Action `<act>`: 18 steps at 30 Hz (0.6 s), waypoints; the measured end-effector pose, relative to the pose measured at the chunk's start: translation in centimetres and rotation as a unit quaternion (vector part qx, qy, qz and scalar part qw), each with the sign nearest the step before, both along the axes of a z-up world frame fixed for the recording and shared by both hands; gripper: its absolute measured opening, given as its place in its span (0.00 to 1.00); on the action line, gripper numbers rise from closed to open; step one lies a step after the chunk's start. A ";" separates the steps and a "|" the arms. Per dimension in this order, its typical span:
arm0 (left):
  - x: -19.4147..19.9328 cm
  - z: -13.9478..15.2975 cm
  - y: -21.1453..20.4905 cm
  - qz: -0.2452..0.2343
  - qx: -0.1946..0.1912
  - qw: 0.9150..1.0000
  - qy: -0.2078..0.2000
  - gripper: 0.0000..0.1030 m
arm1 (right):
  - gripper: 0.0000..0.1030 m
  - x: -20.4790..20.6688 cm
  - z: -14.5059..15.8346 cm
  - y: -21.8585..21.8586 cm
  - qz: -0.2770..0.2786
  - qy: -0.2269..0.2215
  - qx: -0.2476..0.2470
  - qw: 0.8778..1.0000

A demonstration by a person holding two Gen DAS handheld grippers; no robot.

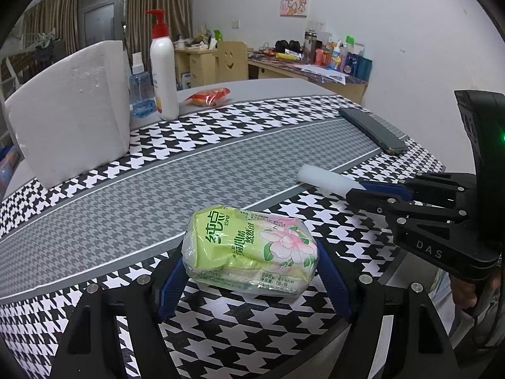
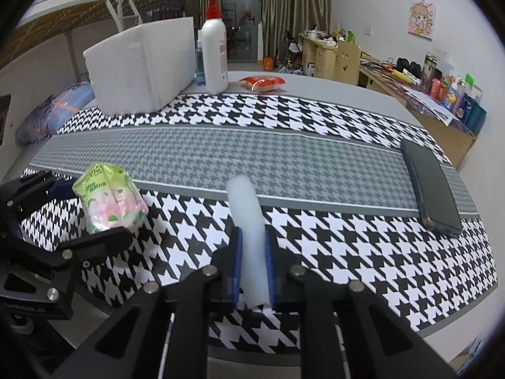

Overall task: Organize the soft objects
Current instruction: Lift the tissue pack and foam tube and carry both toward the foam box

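Observation:
A green tissue pack [image 1: 252, 246] with pink flowers sits between the blue pads of my left gripper [image 1: 251, 249] near the table's front edge. Both pads press its sides and the wrapper looks crumpled. In the right wrist view the same tissue pack [image 2: 110, 199] shows at the left, inside the left gripper [image 2: 85, 211]. My right gripper [image 2: 252, 233] is shut on a white foam stick [image 2: 244, 202] that points away over the cloth. From the left wrist the foam stick [image 1: 325, 180] juts out of the right gripper [image 1: 356, 189] toward the left.
The houndstooth cloth [image 2: 347, 237] covers the table. A white foam block [image 1: 69, 120], a pump lotion bottle [image 1: 162, 72], a small blue bottle [image 1: 142, 94] and a red snack packet [image 1: 210, 96] stand at the back. A dark phone [image 2: 432, 186] lies at the right.

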State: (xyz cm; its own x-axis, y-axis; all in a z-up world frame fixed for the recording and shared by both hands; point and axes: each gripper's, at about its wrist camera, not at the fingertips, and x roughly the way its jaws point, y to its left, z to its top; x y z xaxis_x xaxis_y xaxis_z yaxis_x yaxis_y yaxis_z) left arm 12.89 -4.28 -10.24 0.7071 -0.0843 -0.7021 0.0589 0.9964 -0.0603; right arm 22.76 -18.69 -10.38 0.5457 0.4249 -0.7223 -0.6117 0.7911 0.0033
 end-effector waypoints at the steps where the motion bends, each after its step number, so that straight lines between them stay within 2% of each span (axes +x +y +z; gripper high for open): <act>1: 0.0 0.1 0.0 0.001 0.001 1.000 -0.002 0.74 | 0.17 -0.1 0.2 0.0 -0.001 -0.002 0.002 1.000; 18: -1.0 1.4 0.6 0.012 0.008 1.000 -0.024 0.74 | 0.17 -1.3 1.6 0.1 -0.017 -0.020 0.026 0.999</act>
State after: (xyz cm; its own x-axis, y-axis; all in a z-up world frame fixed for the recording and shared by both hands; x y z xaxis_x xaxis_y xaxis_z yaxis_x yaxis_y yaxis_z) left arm 11.87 -3.67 -8.85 0.7424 -0.0561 -0.6676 0.0371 0.9984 -0.0425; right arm 21.41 -18.54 -8.74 0.5876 0.4422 -0.6776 -0.5854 0.8105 0.0212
